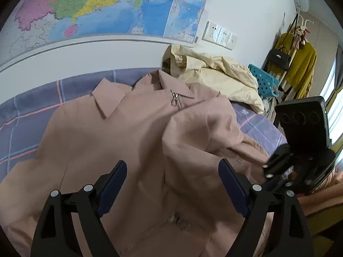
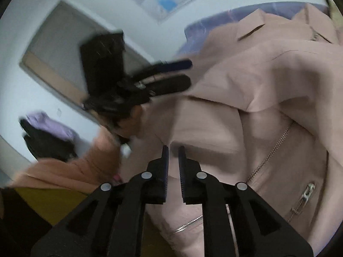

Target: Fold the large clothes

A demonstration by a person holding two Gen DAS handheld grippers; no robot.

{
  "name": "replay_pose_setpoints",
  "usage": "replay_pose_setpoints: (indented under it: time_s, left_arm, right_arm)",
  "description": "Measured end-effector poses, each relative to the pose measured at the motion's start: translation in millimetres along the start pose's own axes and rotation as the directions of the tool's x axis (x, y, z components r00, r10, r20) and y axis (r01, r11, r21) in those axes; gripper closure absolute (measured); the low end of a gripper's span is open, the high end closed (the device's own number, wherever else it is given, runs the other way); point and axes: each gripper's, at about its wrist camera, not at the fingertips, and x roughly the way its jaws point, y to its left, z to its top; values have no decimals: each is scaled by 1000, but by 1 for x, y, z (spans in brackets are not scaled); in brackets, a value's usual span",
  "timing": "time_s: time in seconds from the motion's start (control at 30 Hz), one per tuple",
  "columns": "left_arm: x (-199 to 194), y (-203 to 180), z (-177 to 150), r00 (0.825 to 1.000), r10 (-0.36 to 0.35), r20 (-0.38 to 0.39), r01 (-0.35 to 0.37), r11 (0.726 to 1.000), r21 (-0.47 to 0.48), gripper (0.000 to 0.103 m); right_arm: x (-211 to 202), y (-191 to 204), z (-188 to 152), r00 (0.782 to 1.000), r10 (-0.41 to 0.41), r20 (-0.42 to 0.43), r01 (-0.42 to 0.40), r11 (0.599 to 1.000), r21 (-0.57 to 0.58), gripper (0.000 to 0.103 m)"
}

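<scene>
A dusty-pink zip-front jacket with a pointed collar [image 1: 133, 132] lay spread across a purple checked bedsheet [image 1: 25, 115], filling the centre and lower half of the left wrist view. Its right-hand sleeve and shoulder were bunched into a raised fold at centre right of that frame. The left gripper [image 1: 172, 184] hung over the jacket's front, its two blue-padded jaws spread wide apart with nothing between them.

In the right wrist view the right gripper [image 2: 173, 167] stood at lower centre, its jaws drawn close with a narrow gap between the pads; pink cloth showed at the gap, but whether any was pinched could not be told. The metal zipper teeth [image 2: 272, 150] ran diagonally through the right of that frame.

Behind the jacket, at upper right of the left wrist view, a crumpled cream garment [image 1: 218, 72] lay on the bed, touching the pink collar. A coloured wall map [image 1: 103, 6] filled the upper left, and a mustard-yellow coat on a rack [image 1: 300, 64] hung at the far right.
</scene>
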Motion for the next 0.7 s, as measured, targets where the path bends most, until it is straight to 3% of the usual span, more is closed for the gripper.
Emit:
replay_pose_setpoints:
  time_s: [0.03, 0.07, 0.1, 0.2, 0.23, 0.33, 0.37, 0.4, 0.43, 0.5, 0.53, 0.57, 0.6, 0.67, 0.7]
  left_arm:
    - [-3, -2, -4, 1000, -8, -4, 8, 1000, 2, 18]
    - [-4, -3, -7, 1000, -14, -12, 14, 1000, 1, 17]
    - [-6, -8, -13, 999, -22, -32, 22, 1000, 7, 15]
    - [-4, -27, -28, 998, -18, -52, 21, 998, 58, 13]
    - [0, -33, -32, 998, -13, -66, 18, 996, 83, 12]
    - [22, -46, -48, 987, 78, -142, -53, 984, 173, 12]
    - [33, -45, -51, 977, 112, -181, -78, 979, 187, 12]
    - [40, -41, -53, 968, 135, -211, -95, 977, 190, 18]
    - [44, -37, -53, 963, 145, -225, -103, 977, 189, 34]
    - [48, -24, -49, 959, 150, -239, -108, 977, 182, 57]
    - [46, -21, -45, 962, 164, -220, -121, 973, 197, 71]
    - [42, -19, -41, 960, 202, -192, -156, 961, 228, 76]
    - [38, -17, -33, 948, 274, -160, -223, 935, 274, 81]
    - [30, -14, -20, 927, 357, -113, -304, 894, 329, 88]
    - [24, -15, -10, 909, 411, -64, -362, 858, 365, 90]
  right_arm:
    - [-2, -1, 1, 999, -33, -1, 33, 999, -10, 76]
    - [-1, -7, 14, 998, -60, 13, 60, 998, -6, 56]
    - [-12, -13, 16, 994, -95, 47, 95, 995, 4, 48]
    - [-53, -41, 28, 943, -280, 178, 273, 960, 62, 37]
    - [-73, -60, 28, 891, -395, 223, 373, 918, 136, 26]
    - [-108, -116, 23, 771, -595, 227, 520, 794, 314, 18]
    - [-111, -130, 21, 768, -603, 216, 510, 780, 362, 14]
    - [-114, -146, 19, 783, -588, 203, 484, 781, 395, 14]
    - [-113, -159, 17, 796, -574, 191, 462, 781, 421, 14]
    - [-104, -176, 15, 819, -545, 179, 429, 790, 438, 16]
    - [-103, -176, 18, 829, -519, 210, 414, 820, 395, 43]
    - [-101, -174, 20, 848, -490, 201, 396, 839, 373, 88]
    - [-102, -174, 23, 854, -485, 186, 398, 841, 366, 98]
    - [-114, -168, 23, 847, -483, 219, 397, 851, 344, 98]
    - [-120, -164, 25, 842, -482, 243, 390, 854, 343, 98]
